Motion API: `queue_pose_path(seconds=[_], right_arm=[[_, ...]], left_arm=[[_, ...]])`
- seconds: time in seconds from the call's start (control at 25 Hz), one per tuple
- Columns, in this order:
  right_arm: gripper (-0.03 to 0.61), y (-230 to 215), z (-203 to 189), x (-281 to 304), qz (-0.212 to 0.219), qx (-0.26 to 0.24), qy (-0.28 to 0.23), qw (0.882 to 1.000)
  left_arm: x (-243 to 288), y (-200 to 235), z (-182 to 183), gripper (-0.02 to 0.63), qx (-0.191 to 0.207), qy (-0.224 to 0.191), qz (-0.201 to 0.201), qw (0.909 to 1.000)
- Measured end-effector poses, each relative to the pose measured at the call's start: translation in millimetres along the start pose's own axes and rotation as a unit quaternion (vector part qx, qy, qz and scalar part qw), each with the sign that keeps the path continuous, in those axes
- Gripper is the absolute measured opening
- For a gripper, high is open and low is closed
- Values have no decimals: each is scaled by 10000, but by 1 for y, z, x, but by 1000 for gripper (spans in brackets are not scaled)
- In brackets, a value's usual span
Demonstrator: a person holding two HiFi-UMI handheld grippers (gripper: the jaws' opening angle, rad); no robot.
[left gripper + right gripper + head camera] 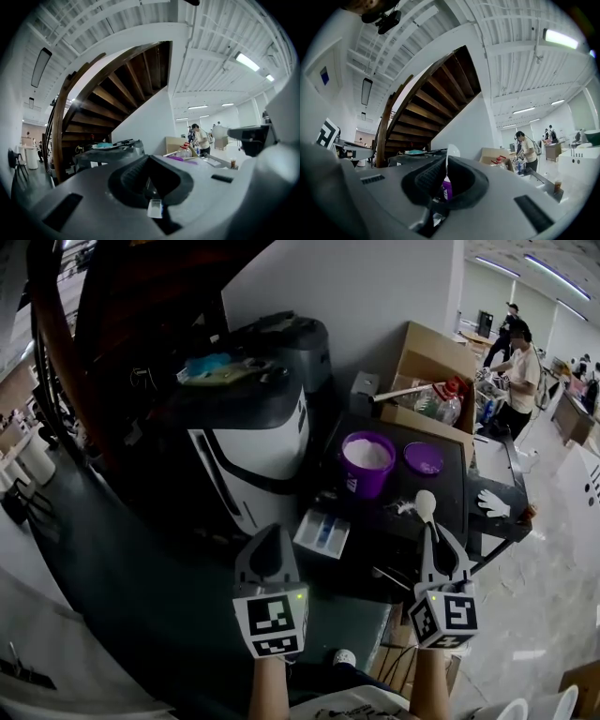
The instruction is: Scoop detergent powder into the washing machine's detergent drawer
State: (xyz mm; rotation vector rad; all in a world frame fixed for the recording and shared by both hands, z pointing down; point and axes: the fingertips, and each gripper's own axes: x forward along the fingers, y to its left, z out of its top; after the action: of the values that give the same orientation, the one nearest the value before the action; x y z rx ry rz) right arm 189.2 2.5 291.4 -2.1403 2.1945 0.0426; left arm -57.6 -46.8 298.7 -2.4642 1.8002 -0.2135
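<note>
Detergent powder point(367, 454), loose and white in a round purple plastic tub point(365, 484), should spill easily. The right gripper point(432, 534) clamps a slim white plastic spoon point(425, 505) by its handle; the left gripper point(270, 532) is closed, empty.

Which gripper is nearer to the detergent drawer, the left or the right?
Left. The left gripper hangs just left of the detergent drawer, jaws shut and empty. The right gripper, shut on the white spoon, is farther off to the drawer's right.

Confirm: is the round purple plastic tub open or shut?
Open: the purple tub shows white powder; its purple lid lies beside it.
</note>
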Motion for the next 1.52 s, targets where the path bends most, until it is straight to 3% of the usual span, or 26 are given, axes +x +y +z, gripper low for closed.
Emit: queue_pose_path(seconds=[0.28,0.8,1.52], right_arm=[[20,-27,6,63,185,-10,-177,9997],[20,-48,-24,128,285,86,106,9995],[20,-59,-39,239,27,32,354,9994]], left_arm=[[59,-7,4,3,-23,29,212,9998],[118,-1,-11,3,-14,274,368,9989],[246,21,-7,2,20,241,-99,9997]])
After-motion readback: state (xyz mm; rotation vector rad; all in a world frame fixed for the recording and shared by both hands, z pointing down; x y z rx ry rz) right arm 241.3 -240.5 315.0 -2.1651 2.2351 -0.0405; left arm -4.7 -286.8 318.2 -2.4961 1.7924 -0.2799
